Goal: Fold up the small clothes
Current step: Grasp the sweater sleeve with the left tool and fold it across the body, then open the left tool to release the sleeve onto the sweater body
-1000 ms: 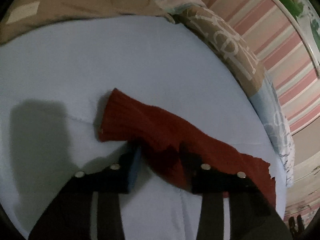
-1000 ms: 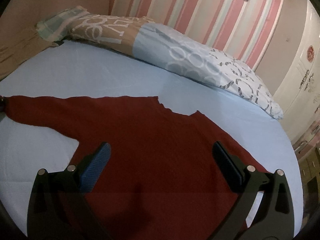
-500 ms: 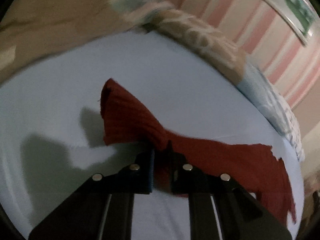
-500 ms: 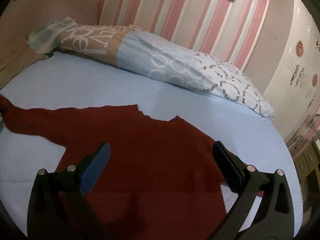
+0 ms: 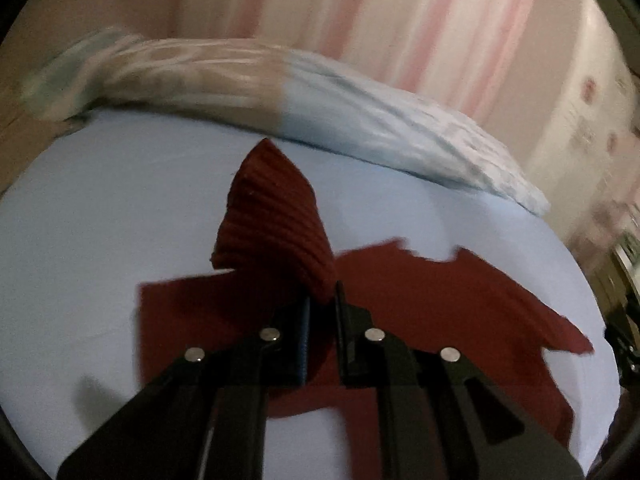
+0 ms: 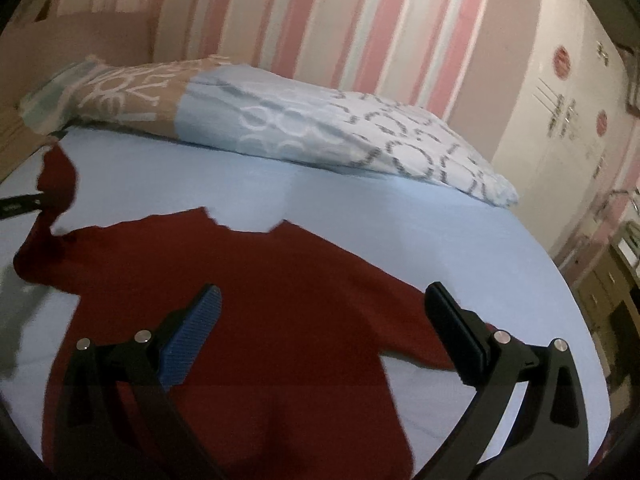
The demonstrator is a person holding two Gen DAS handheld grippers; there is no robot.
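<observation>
A: Where's your left gripper (image 5: 321, 305)?

B: Your jaws are clamped on the cuffed end of the sleeve (image 5: 276, 224) of the dark red sweater (image 6: 256, 304). The ribbed sleeve is lifted off the bed (image 6: 400, 216) and sticks up past the jaws, over the sweater's body.

A: And the right gripper (image 6: 324, 320)?

B: Your jaws stand wide, nothing between them, hovering over the sweater's body. The sweater lies spread flat on the light blue sheet, neckline toward the patterned pillow (image 6: 320, 132). Its other sleeve runs out right, under your right finger (image 6: 452, 324).
</observation>
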